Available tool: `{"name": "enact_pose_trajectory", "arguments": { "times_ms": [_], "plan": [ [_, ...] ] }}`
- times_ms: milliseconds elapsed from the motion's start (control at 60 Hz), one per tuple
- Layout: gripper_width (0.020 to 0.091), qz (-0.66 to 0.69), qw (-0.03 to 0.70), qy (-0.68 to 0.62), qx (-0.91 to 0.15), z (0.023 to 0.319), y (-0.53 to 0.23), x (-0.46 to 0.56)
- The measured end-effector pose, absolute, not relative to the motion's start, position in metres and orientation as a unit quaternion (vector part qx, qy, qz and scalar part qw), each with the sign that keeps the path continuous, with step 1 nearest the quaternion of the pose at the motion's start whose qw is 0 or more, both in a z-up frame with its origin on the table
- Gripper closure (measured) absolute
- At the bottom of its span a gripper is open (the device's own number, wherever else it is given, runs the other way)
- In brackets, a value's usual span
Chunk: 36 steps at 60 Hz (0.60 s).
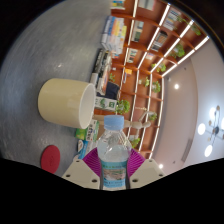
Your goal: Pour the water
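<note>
Gripper (112, 172): closed on a clear water bottle (113, 152), white-capped, held at lower centre.
Cup (67, 102): cream, seen at left; contents hidden.

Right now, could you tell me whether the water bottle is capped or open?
Capped: a blue cap sits on the water bottle, which the fingers clamp by its body.

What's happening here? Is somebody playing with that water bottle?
A person is using a hand-held gripper to do a pouring job. It is gripping a clear water bottle with a blue cap, both pads pressed against the bottle. The bottle is tipped over toward a big cream cup, which sits just beyond it. No water can be seen coming out yet. Some red thing lies off to one side, and shelves are behind.
</note>
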<state>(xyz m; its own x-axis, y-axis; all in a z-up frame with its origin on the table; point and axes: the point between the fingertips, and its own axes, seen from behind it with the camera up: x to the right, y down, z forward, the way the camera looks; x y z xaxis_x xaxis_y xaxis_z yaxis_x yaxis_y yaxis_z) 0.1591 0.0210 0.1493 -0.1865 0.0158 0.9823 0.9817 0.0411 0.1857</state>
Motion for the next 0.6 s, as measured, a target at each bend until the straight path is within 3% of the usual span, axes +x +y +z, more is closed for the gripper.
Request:
{"name": "enact_pose_trajectory", "arguments": {
  "times_ms": [150, 350, 483, 600],
  "plan": [
    [0.0815, -0.613, 0.401, -0.599, -0.322, 0.167, 0.024, 0.143],
    [0.0813, -0.619, 0.371, -0.612, -0.324, 0.153, 0.029, 0.147],
    [0.0811, -0.593, 0.404, -0.595, -0.362, 0.155, 0.027, 0.149],
    [0.0812, -0.501, 0.472, -0.541, -0.482, 0.156, 0.024, 0.162]
  ]
}}
